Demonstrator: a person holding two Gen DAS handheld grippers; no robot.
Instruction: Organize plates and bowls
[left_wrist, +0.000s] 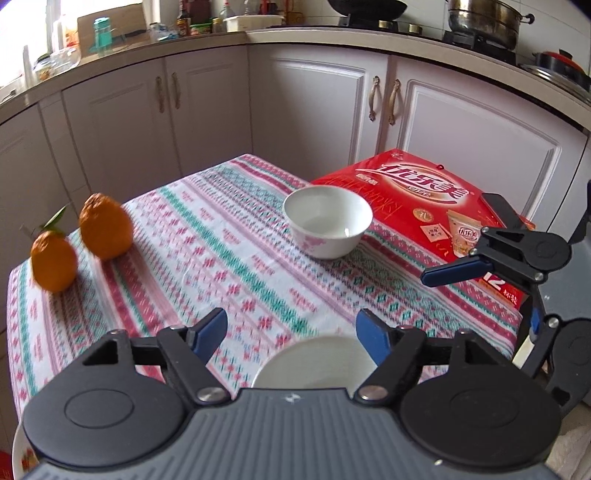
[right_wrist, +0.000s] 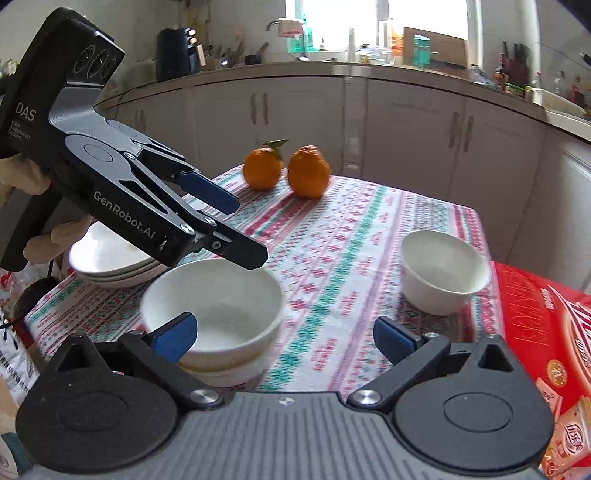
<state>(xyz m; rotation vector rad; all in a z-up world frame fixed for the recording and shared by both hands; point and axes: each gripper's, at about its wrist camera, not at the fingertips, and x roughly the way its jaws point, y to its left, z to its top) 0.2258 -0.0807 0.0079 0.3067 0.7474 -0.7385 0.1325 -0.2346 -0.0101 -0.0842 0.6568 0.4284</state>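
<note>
Above stacked bowls (right_wrist: 212, 314), both grippers' fingers spread, holding nothing; lone bowl (right_wrist: 443, 271) apart.

A: What sits on the patterned tablecloth (left_wrist: 229, 258) at the far left?

B: Two oranges (left_wrist: 106, 226), side by side, one with a green leaf (left_wrist: 55, 220). On the right lies a flat red box (left_wrist: 417, 199) with printed cups on it.

A: And behind the table?

B: Pale cabinet doors (left_wrist: 207, 110) under a worktop crowded with bottles (left_wrist: 183, 20). A dark wok (left_wrist: 365, 9) and a steel pot (left_wrist: 484, 20) stand on the stove (left_wrist: 476, 40) at the far right.
</note>
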